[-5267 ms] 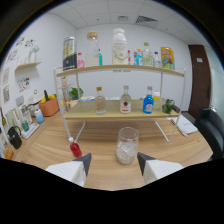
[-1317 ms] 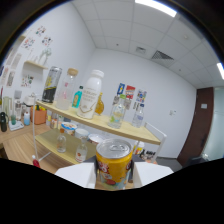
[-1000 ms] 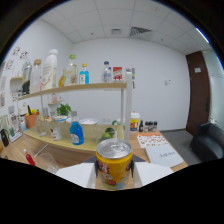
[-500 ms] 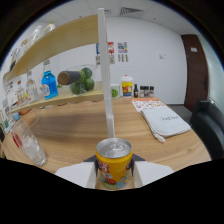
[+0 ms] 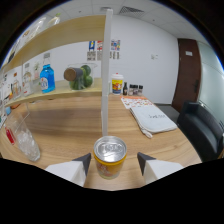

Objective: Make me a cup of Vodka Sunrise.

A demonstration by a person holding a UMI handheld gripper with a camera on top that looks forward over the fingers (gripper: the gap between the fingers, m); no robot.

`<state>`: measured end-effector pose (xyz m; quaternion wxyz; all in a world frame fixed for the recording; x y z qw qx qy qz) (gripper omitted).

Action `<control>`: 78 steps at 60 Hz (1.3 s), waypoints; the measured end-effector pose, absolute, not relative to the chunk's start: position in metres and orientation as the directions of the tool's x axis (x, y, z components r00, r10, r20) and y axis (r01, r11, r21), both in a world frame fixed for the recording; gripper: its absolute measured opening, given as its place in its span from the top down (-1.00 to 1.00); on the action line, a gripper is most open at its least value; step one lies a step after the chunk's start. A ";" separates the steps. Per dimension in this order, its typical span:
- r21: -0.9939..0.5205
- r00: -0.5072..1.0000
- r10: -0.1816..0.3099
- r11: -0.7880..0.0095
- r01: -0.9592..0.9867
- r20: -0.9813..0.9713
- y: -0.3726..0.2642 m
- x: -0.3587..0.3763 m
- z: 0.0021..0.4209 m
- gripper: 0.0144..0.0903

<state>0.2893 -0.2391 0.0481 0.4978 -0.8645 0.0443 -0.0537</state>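
Can (image 5: 110,157) lower, btwn gripper (image 5: 113,162) fingers

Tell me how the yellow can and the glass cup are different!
The yellow can sits between the claw's fingers; the glass cup stands off to one side, away from them. The can is solid yellow metal with a closed silver top; the cup is see-through and open. The can looks shorter than the cup. Both stand upright.
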 end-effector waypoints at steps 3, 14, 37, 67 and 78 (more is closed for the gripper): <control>-0.867 0.986 -0.157 -0.497 -0.032 0.054 -0.244 0.288 0.060 -0.87; -0.899 0.973 -0.209 -0.437 -0.007 0.094 -0.275 0.255 0.122 -0.87; -0.909 0.996 -0.092 -0.417 -0.021 0.019 -0.312 0.078 0.130 -0.89; -0.950 0.999 0.017 -0.312 -0.028 -0.035 -0.231 -0.037 0.209 -0.90; -0.953 0.999 0.029 -0.303 -0.021 -0.032 -0.170 -0.056 0.216 -0.79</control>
